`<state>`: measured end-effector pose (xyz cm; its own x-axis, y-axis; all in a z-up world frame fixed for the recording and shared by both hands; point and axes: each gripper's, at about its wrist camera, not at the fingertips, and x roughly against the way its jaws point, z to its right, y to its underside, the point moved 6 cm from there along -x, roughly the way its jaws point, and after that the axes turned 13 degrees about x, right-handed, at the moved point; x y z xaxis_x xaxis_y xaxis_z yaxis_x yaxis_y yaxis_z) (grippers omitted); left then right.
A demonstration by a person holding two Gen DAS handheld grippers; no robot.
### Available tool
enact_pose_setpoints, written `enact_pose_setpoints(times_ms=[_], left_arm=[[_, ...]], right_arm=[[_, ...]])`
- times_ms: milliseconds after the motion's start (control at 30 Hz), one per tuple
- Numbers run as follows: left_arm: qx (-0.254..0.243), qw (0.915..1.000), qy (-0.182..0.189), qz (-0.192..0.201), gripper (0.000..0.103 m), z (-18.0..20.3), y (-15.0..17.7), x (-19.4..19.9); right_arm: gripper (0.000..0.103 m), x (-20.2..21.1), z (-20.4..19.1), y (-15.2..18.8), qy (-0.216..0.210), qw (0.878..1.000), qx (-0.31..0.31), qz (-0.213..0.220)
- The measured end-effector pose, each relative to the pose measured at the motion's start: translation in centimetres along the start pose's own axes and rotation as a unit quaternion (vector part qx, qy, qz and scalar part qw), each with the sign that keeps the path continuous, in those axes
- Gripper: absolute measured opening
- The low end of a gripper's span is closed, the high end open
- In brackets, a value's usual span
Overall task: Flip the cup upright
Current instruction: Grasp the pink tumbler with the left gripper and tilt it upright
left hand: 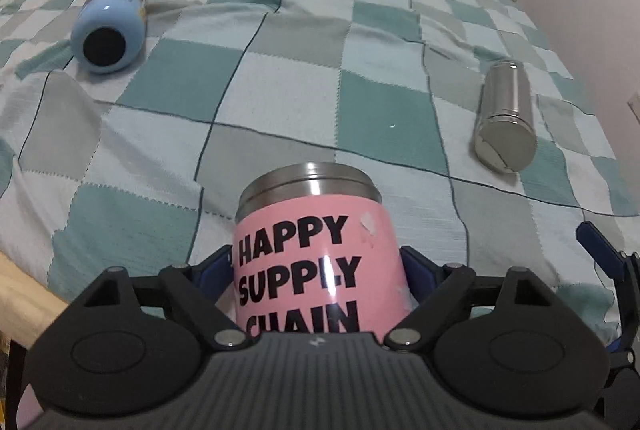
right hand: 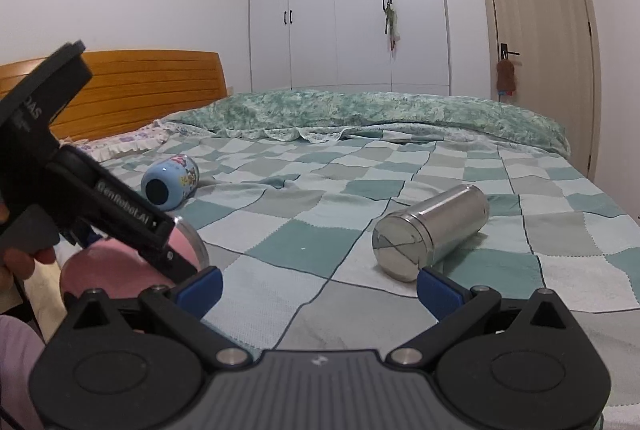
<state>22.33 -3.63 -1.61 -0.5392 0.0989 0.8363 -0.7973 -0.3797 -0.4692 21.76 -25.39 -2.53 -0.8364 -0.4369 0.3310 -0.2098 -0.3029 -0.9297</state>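
Observation:
My left gripper (left hand: pixel 318 266) is shut on a pink steel cup (left hand: pixel 316 250) printed "HAPPY SUPPLY CHAIN". The cup's steel end points away from me, over the bed. In the right wrist view the same cup (right hand: pixel 120 262) shows at the lower left, tilted, with the left gripper body across it. My right gripper (right hand: pixel 320 286) is open and empty, low over the bed, with a steel cup (right hand: pixel 432 230) lying on its side just beyond its right finger. That steel cup also shows in the left wrist view (left hand: pixel 506 118).
A blue cartoon-printed cup lies on its side at the far left (left hand: pixel 110 26), also in the right wrist view (right hand: pixel 170 186). The bed has a green checked blanket (left hand: pixel 280 70) and a rumpled quilt (right hand: pixel 360 110) at the back. A wardrobe (right hand: pixel 348 2) and door (right hand: pixel 536 38) stand behind.

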Motion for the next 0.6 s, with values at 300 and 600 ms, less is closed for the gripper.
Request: enact_pose_setpoints(times_ms=[300,600], left_arm=[[-0.027,0.9983,0.041,0.030,0.087,-0.3,0.4,2.1],[-0.071,0.9860,0.092,0.120,0.085,-0.7,0.3,7.4]], right_arm=[[0.103,0.4,-0.5,0.2,0.012,1.000,-0.001,0.007],[0.103,1.0,-0.6,0.1,0.026,0.999,-0.002,0.024]])
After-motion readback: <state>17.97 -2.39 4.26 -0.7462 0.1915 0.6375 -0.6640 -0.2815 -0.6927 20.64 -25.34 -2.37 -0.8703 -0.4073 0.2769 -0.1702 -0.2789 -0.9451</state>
